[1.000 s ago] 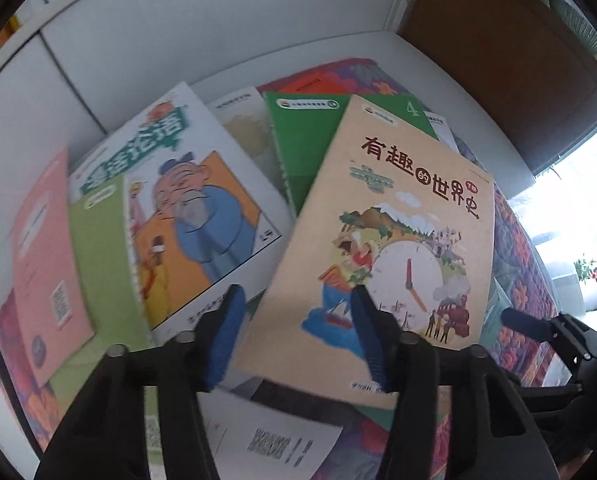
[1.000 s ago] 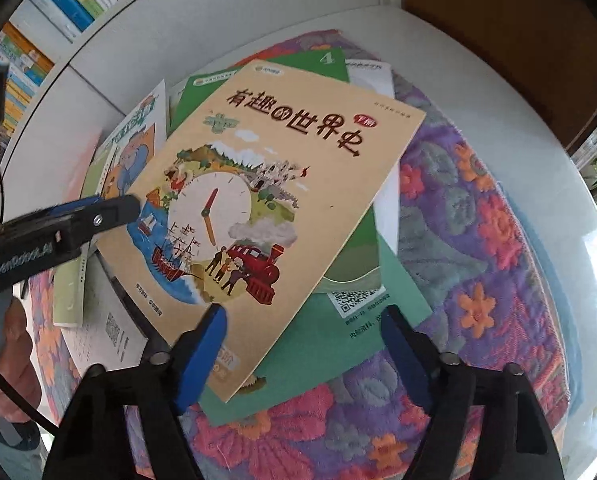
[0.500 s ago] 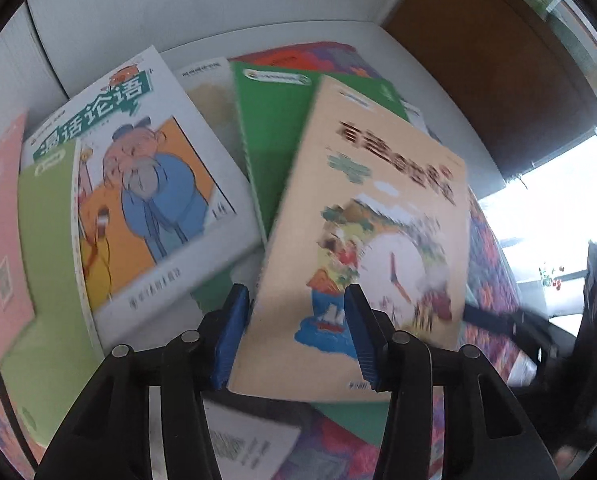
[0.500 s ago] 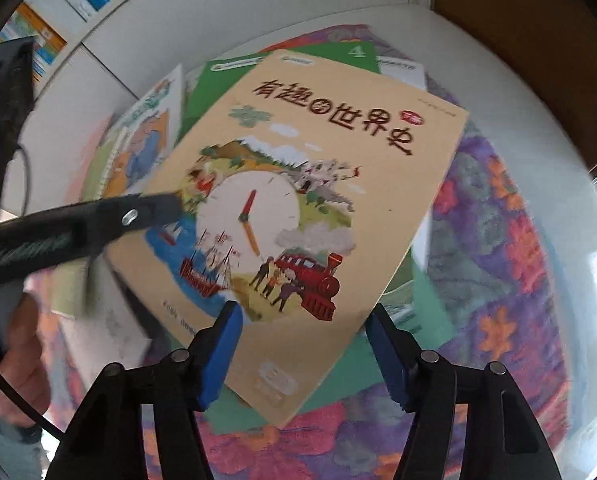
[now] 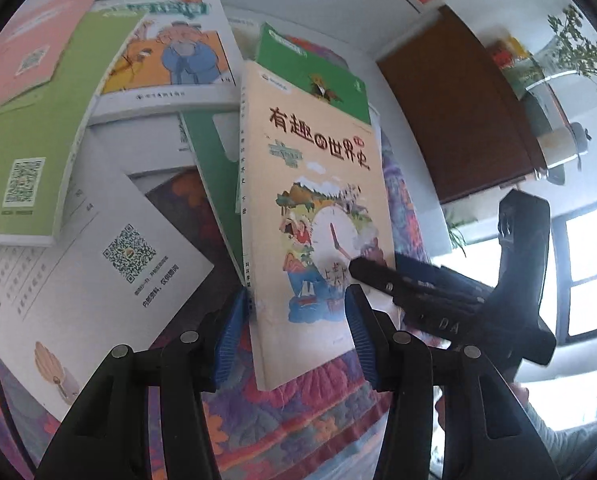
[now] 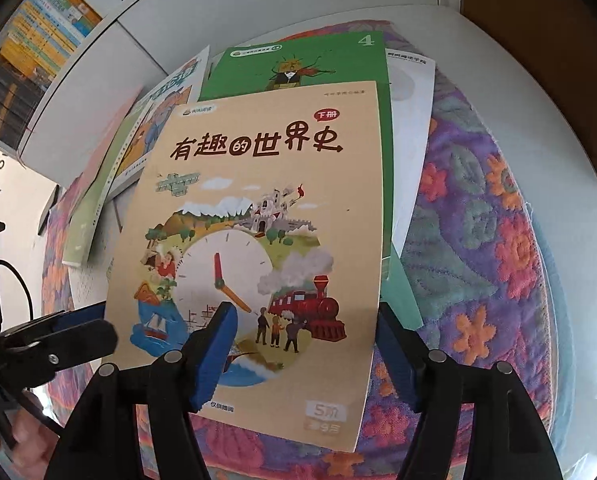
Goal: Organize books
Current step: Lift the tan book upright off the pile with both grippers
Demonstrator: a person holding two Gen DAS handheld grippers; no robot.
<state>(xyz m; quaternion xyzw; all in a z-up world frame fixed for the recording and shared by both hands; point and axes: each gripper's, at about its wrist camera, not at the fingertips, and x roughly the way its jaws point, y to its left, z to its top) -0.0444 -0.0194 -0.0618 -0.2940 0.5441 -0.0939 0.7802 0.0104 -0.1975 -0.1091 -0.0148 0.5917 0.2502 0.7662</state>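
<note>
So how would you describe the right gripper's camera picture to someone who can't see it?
A tan clock-cover book fills the frame, on a green book over a floral cloth. The right gripper straddles its lower right corner; the left gripper reaches in at the left.

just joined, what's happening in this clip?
A person with two handheld grippers works a book pile on a floral cloth. Both straddle the bottom of the tan world-history book on top: left gripper at the spine side, right gripper at the right edge. Right jaws have just been opening, book between them; whether the left jaws press it is unclear.
</note>
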